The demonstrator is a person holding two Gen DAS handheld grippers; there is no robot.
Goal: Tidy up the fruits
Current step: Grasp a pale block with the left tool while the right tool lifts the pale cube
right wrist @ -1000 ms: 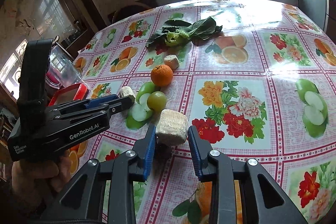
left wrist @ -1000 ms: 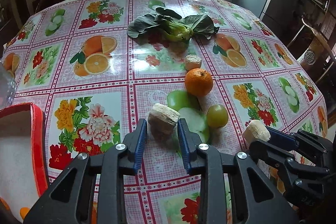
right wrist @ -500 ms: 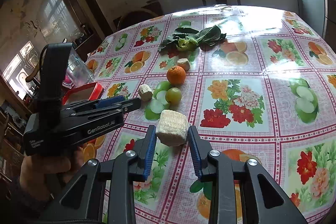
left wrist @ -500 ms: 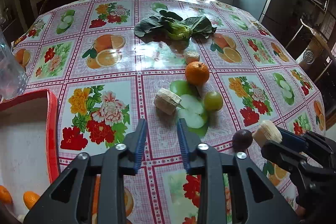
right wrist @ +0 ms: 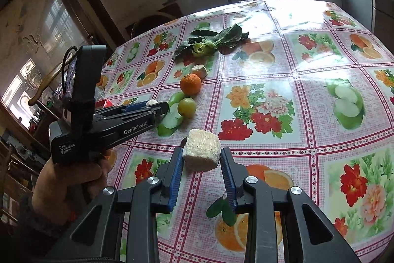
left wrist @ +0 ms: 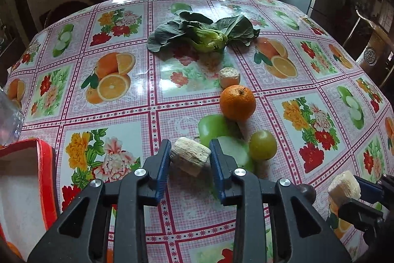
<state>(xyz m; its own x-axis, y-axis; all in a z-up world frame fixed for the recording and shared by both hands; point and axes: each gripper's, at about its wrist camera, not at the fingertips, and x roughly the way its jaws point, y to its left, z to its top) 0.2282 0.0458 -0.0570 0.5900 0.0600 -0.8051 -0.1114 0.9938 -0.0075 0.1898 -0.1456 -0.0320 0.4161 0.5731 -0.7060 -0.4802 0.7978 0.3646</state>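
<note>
Half a second back my left fingers (left wrist: 189, 159) stood empty; now they've been closing around the pale fibrous cane chunk (left wrist: 190, 159) at centre frame, barely pinching. Right fingers (right wrist: 202, 164) clamp another pale chunk (right wrist: 201, 150). Shallow grip; it could slip onto the desk (left wrist: 123, 100).

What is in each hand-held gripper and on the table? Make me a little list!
Left hand-held gripper: jaws have just been closing, pads on a pale chunk
Right hand-held gripper: shut on a second pale chunk
Loose on table: orange, green round fruit, leafy greens, third pale chunk
Left edge: red box
</note>
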